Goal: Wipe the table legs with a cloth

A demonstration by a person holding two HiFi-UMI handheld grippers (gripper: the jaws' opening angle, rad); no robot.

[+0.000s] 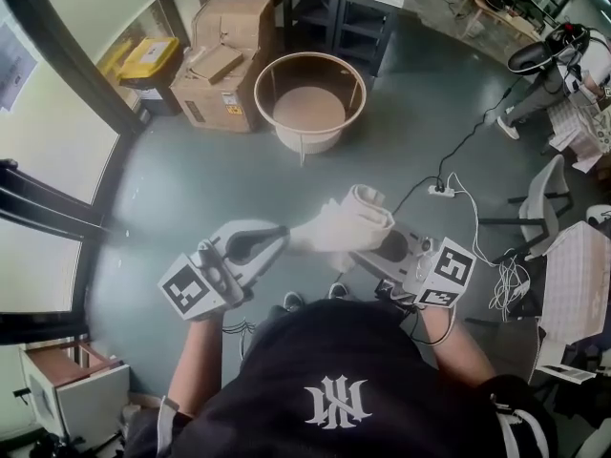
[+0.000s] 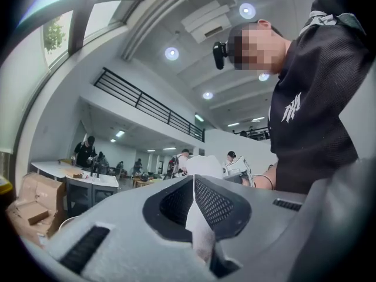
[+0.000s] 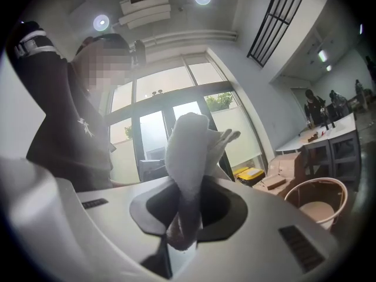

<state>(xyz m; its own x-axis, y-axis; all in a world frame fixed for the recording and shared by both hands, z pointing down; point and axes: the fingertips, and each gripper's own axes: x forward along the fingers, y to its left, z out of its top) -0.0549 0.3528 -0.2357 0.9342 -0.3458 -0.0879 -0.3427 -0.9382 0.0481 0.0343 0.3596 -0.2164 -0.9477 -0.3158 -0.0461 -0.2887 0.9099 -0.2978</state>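
Cloth [image 1: 342, 223] stretches between left gripper [image 1: 284, 234] and right gripper [image 1: 363, 249], both jaws clamped on it, above grey floor [image 1: 186, 189].

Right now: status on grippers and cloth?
Both shut: left gripper and right gripper each pinch the white fabric cloth. Ahead, round wooden table untouched. Nothing between.

1. The lower end of the cloth [image 3: 187, 145] vanished between the pinching jaws of the right gripper [image 3: 182, 204].
2. Beyond the jaw tips of the left gripper [image 2: 192, 184], most of it was hidden.
3. Ahead of both, the legs of the round table [image 1: 308, 108] sat largely hidden under its top.
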